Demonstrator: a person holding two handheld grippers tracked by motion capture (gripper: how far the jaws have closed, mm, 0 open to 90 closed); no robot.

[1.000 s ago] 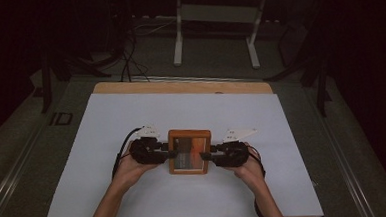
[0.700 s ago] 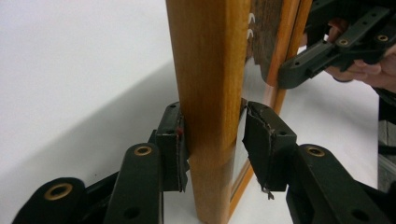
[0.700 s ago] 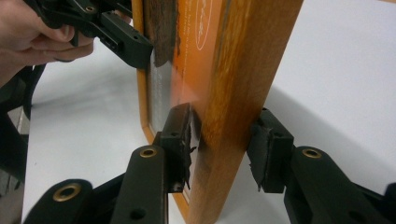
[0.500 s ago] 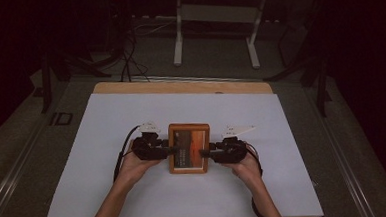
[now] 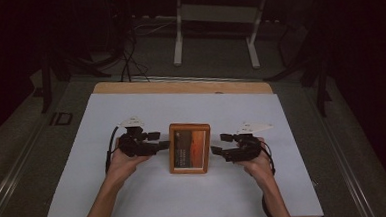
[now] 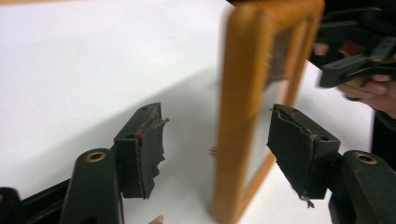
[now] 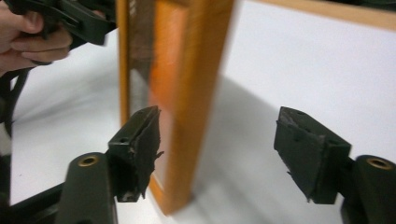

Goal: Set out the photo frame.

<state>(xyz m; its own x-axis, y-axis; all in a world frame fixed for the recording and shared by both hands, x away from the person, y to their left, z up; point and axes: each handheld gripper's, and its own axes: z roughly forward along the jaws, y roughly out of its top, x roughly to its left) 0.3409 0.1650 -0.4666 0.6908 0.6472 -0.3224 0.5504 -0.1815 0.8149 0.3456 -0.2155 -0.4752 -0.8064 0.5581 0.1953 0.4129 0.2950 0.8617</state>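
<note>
A wooden picture frame [image 5: 189,147] stands upright on the white table top [image 5: 131,111], its picture facing the person. My left gripper [image 5: 163,142] is at the frame's left side. Its jaws have just been opening, and the frame's side rail [image 6: 233,116] sits between the pads [image 6: 149,140] without touching them. My right gripper [image 5: 219,143] is a short way off the frame's right side. Its jaws have also just been opening and hold nothing, with the frame's right rail [image 7: 196,93] just ahead of the gap.
The white sheet covers a wooden table whose bare edge [image 5: 180,86] shows at the far side. Beyond it, on the dark floor, are a metal stand [image 5: 216,17] and cables [image 5: 128,52].
Both grippers let go of the frame and opened. The right one drew back to the right, clear of the frame. The left one shifted slightly left. The frame stays standing.
</note>
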